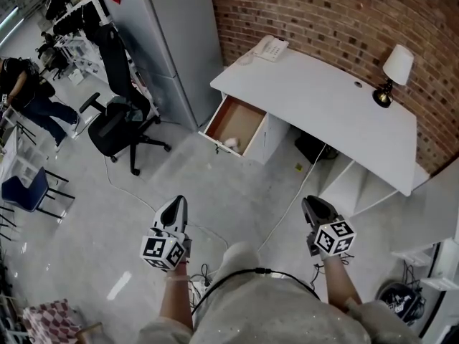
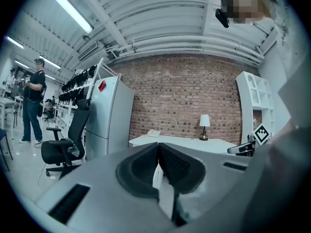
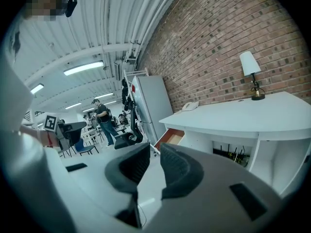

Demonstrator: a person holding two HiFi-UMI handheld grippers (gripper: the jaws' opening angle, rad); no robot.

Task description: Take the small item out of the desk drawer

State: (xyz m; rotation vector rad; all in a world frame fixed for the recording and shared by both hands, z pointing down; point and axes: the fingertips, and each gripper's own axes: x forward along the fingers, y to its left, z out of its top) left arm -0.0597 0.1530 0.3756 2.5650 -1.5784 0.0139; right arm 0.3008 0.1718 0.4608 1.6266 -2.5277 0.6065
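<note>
Meeting at their tips in the left gripper view, the jaws of the left gripper point(image 2: 157, 147) are closed with nothing between them. The jaws of the right gripper point(image 3: 154, 152) stand a narrow gap apart, also with nothing between them. Both grippers hang over the grey floor point(image 1: 237, 199), well apart from the white counter point(image 1: 323, 99). The drawer point(image 1: 233, 124) under the counter's left end is pulled open, and the small item point(image 1: 231, 143) lies in its near front corner; it is a pale lump too small to tell its kind. From the right gripper view only the drawer's brown side shows, and the item is hidden. A telephone point(image 1: 271, 47) sits at the counter's far corner and a lamp point(image 1: 393, 74) stands near the brick wall point(image 1: 323, 13). A black office chair point(image 1: 118, 120) stands left of the drawer beside a tall grey cabinet point(image 1: 172, 34), and a cable point(image 1: 297, 192) trails across the floor. A person point(image 1: 21, 84) stands far off to the left.
</note>
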